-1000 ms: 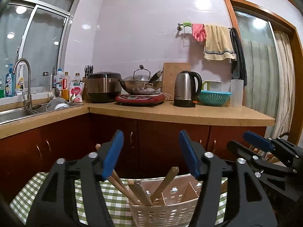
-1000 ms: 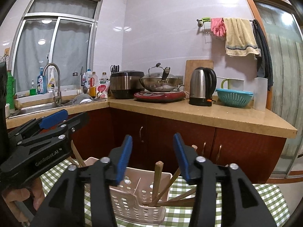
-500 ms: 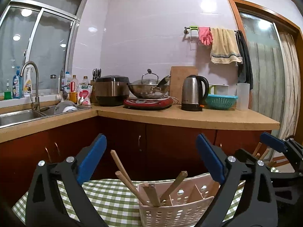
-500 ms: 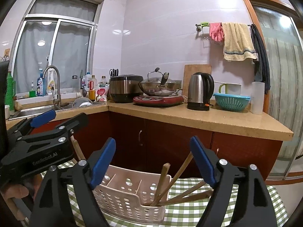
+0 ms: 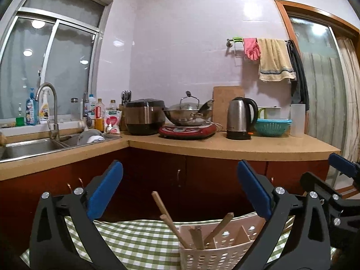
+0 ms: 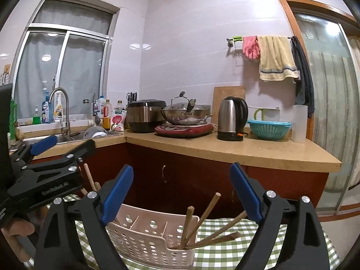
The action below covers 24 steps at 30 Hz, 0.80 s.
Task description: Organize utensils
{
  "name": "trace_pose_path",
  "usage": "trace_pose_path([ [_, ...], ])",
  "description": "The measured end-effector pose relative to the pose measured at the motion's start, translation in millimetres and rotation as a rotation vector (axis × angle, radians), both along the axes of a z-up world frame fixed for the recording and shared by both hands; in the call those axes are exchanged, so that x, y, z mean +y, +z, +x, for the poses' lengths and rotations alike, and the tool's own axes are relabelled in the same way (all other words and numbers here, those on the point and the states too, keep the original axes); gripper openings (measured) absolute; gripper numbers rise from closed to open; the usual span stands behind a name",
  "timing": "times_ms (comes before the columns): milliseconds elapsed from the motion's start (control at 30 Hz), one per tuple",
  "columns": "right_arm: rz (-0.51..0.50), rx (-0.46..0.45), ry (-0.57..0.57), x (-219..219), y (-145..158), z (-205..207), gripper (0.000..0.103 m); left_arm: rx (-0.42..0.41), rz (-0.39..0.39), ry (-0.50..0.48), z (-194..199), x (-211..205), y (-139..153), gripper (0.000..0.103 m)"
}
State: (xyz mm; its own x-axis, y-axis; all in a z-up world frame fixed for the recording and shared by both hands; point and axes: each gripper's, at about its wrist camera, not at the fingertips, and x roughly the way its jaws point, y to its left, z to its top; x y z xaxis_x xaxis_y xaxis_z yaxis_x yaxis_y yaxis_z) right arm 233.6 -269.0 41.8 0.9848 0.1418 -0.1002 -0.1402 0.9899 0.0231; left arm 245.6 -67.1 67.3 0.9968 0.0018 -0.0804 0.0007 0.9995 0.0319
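The perforated utensil basket [image 6: 148, 236] is sitting low in the middle of my frame on the green checked cloth [image 6: 225, 254], with wooden chopsticks [image 6: 202, 218] leaning in its right end compartment. My right gripper [image 6: 182, 193] is hovering above it, jaws just opening, nothing between them. My left gripper [image 5: 180, 191] is likewise spreading empty over the basket's other end.
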Motion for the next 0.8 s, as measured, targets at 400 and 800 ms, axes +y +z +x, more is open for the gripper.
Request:
trace_pose_path([
  [400, 0.038, 0.094, -0.055, -6, -10, -45, 0.085, 0.060, 0.027, 0.048, -61, 15, -6, 0.098],
  [800, 0.028, 0.177, -0.058, 2, -27, -105, 0.085, 0.199, 0.012, 0.079, -136, 35, -22, 0.099],
])
